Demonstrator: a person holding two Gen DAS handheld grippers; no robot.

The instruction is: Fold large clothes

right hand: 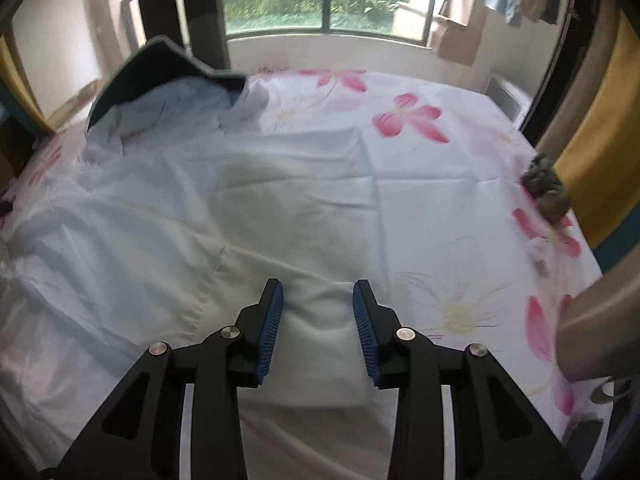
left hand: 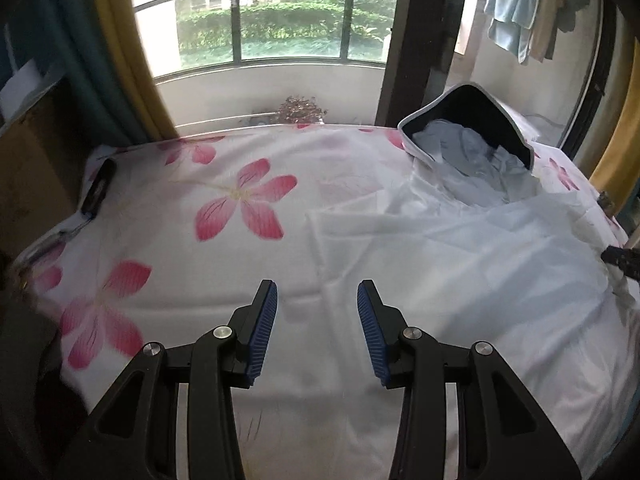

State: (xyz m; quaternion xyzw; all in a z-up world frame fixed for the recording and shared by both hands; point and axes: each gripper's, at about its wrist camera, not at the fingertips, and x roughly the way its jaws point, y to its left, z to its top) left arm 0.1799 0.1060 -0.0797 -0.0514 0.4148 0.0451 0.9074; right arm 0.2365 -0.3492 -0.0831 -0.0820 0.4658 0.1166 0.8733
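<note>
A large white garment [left hand: 460, 272] lies spread flat on a bed sheet printed with pink flowers [left hand: 180, 200]. It covers the right half of the left wrist view. My left gripper [left hand: 317, 292] hovers open over the garment's left edge, with nothing between its blue pads. In the right wrist view the garment [right hand: 140, 220] fills the left and middle. A folded-over white flap [right hand: 320, 340] lies on the sheet [right hand: 440, 168] under my right gripper [right hand: 318, 292]. That gripper is open, its pads apart on either side of the flap and not pressing on it.
A dark soft hamper [left hand: 468, 132] holding pale blue clothes lies tipped at the bed's far side. A window with a railing stands behind it, with yellow curtains [left hand: 120, 60]. A dark flat object [left hand: 98, 188] lies at the left bed edge, a furry dark lump [right hand: 546, 188] at the right. A sleeve [right hand: 592, 328] shows on the right.
</note>
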